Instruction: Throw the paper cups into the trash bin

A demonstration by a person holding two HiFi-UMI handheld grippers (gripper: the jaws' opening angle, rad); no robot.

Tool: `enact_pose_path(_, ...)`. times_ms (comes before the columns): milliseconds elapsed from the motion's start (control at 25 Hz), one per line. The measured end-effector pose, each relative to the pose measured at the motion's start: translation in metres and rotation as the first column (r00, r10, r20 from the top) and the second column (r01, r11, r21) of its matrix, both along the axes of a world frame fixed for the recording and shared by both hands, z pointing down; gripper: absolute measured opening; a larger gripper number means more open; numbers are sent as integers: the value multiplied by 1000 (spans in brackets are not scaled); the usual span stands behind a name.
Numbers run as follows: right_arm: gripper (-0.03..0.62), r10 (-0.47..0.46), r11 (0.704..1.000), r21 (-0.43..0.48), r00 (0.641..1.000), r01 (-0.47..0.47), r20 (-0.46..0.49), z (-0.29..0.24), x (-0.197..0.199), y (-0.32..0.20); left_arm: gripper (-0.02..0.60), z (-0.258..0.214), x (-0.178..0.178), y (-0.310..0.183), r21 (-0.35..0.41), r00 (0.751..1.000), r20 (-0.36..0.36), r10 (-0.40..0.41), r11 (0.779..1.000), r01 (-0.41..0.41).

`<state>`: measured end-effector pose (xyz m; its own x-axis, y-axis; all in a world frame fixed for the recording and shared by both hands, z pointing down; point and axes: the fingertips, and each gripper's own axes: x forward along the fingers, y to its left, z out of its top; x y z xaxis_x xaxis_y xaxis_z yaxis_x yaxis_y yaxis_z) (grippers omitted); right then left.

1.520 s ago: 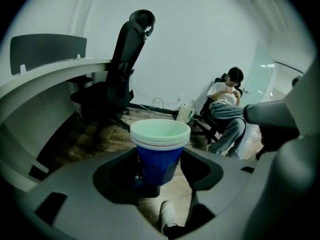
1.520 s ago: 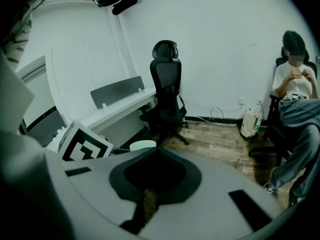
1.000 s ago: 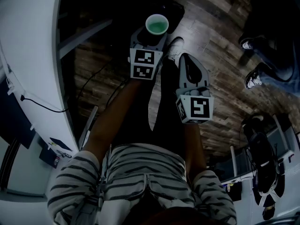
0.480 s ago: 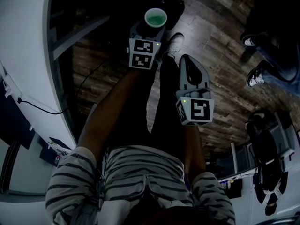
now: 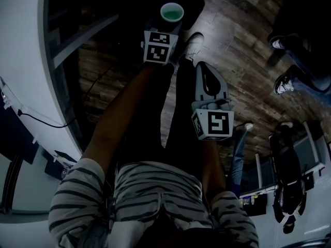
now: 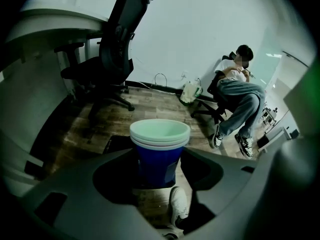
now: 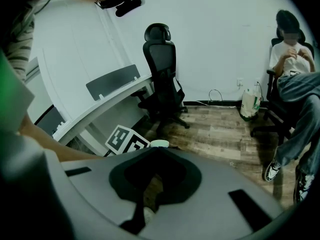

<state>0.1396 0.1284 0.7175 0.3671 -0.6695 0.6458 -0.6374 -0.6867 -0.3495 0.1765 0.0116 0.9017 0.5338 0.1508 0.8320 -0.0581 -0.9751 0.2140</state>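
- Task item: a nested stack of paper cups (image 6: 160,133), round and tapered, with glossy blue outer walls, rolled white rims and pale green-white insides. At least three rims show, one inside the next.
- Location: the paper cups stand upright between the jaws of the left gripper (image 6: 160,170), above a black object with a rounded edge (image 5: 193,5) on the floor. Its form is too dark to make out.
- Left gripper: smooth grey moulded plastic. The jaws are clamped on the blue wall of the stack from both sides.
- Right gripper (image 7: 159,150): same grey plastic. The jaws are closed tip to tip around a dark hollow, with nothing held between them.
- Markings: each gripper carries a white cube printed with black square marker patterns, one on the left (image 5: 157,46) and one on the right (image 5: 213,124). A white bag with green print (image 6: 191,91) stands by the wall. Its wording is too small to read.
- Pose: the left arm is stretched forward and down, and its gripper points steeply at the floor. The right forearm is held nearer the body, its gripper slanting down less steeply and sitting just behind and beside the left one.
- Surroundings: dark wood-plank floor (image 5: 243,40), black mesh-back office chair on castors (image 6: 117,44), and a curved white desk (image 7: 107,104).
- Persons: the operator wears a striped top (image 5: 155,190) and a white shoe (image 5: 192,45). A seated person in jeans (image 6: 240,91) is well apart.
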Motion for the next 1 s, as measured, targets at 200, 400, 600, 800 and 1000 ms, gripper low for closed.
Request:
enact_pose_path(200,11,9,1000,12,1000,-9,-3,2,3,-3,287,18,-2,-1,4,1000,20,14,1000,-14)
enact_pose_path(400,11,3,1000,4,1000,-3,-1,8,4,-1,285,33,-1,1,1,999,44,20,1000,-20)
enact_pose_path(600,11,13,1000,-1,1000,-13,4,15,4,-3,287,52,-1,-8,22,998,55,10,1000,-11)
enact_pose_path(800,11,11,1000,-4,1000,-11,7,18,0,-2,287,66,-2,-10,25,996,91,16,1000,-18)
enact_pose_path(1000,11,8,1000,-9,1000,-8,16,22,-4,-2,287,78,-4,-11,9,992,123,2,1000,-4)
